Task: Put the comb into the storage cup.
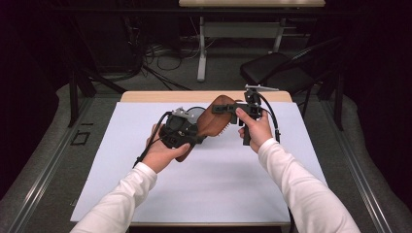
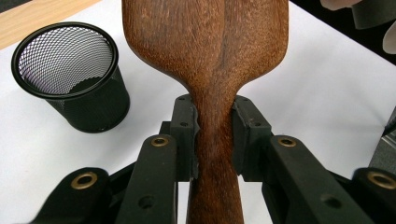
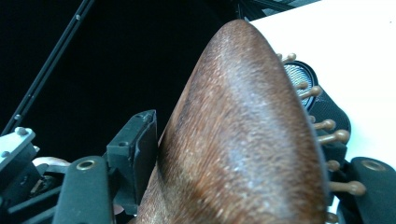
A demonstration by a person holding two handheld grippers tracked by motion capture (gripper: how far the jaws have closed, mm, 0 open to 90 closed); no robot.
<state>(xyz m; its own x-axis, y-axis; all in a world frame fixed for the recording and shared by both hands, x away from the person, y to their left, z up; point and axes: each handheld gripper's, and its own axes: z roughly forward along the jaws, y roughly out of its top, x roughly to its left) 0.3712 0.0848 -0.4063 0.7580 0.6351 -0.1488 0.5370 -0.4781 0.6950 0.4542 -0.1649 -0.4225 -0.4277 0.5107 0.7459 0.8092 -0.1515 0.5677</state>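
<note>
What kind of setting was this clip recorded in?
Probably a lab or recording studio, not a home: dark surroundings, a white sheet covering the work table, loose cables on the floor, and a black chair behind.

Wood brush, mesh cup, matte black grippers

Hairbrush (image 2: 205, 60) is brown grainy wood with a slight sheen; cup (image 2: 70, 74) upper left is black metal mesh; table (image 1: 204, 194) cover looks like matte white paper.

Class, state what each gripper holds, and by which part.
Left gripper clamps the wooden hairbrush at its handle neck; right gripper is at the head, grip unclear.
</note>
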